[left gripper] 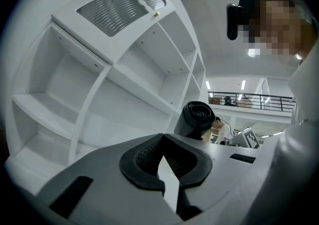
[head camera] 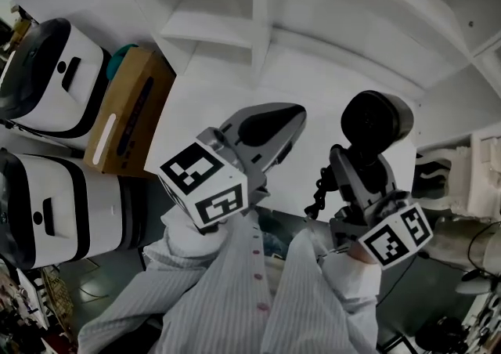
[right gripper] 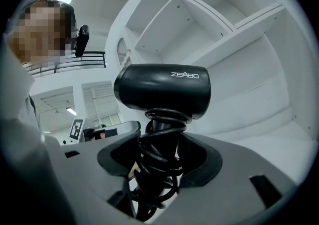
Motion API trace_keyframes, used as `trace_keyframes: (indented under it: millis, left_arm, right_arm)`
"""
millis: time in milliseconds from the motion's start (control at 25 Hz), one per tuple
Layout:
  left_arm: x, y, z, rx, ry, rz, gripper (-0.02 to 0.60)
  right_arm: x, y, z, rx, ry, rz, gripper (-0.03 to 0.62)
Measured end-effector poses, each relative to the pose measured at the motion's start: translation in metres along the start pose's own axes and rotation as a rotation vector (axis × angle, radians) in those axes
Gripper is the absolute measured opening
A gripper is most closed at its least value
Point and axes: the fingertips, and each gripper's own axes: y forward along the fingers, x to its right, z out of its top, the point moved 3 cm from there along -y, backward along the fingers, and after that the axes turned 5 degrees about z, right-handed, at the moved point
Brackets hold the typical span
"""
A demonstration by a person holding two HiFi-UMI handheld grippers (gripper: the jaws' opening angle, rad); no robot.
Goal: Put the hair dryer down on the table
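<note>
A black hair dryer (head camera: 376, 119) with its cord coiled round the handle is held upright in the air over the white table (head camera: 227, 90). My right gripper (head camera: 350, 166) is shut on that handle. In the right gripper view the hair dryer (right gripper: 164, 89) stands between the jaws, barrel level, and the right gripper (right gripper: 159, 157) clamps the cord-wrapped handle. To its left, my left gripper (head camera: 297, 113) hangs above the table with its jaws together and nothing in them. In the left gripper view the left gripper (left gripper: 162, 142) is shut and empty, and the hair dryer (left gripper: 198, 118) shows beyond it.
A white shelf unit (head camera: 258, 8) rises behind the table. Two white and black appliances (head camera: 55, 78) (head camera: 63, 204) and a cardboard box (head camera: 129, 110) stand on the left. White items (head camera: 470, 180) and cables lie to the right. A person's striped sleeves (head camera: 235, 298) fill the near foreground.
</note>
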Motion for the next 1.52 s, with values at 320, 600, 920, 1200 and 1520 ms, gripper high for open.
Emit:
trace_keyframes:
  millis: [320,600,920,1200,1520]
  left_arm:
    - [-0.001,0.003,0.005,-0.007,0.017,-0.006,0.011]
    - [-0.006,0.001,0.008,-0.008,0.015,-0.006,0.011]
    - [-0.02,0.001,-0.006,-0.04,-0.022,0.034,0.011]
    - [-0.045,-0.003,-0.03,-0.088,-0.066,0.067,0.011]
    - [-0.065,-0.005,-0.056,-0.147,-0.106,0.096,0.011]
  right_arm:
    - [-0.003,0.003,0.006,0.004,-0.009,0.013,0.23]
    - [-0.006,0.002,0.008,0.01,-0.023,0.001,0.23]
    - [0.008,0.012,-0.007,-0.045,0.017,0.005,0.23]
    - [0.02,0.033,-0.039,-0.122,0.073,0.009,0.23]
    - [0.039,0.048,-0.077,-0.188,0.136,-0.018,0.23]
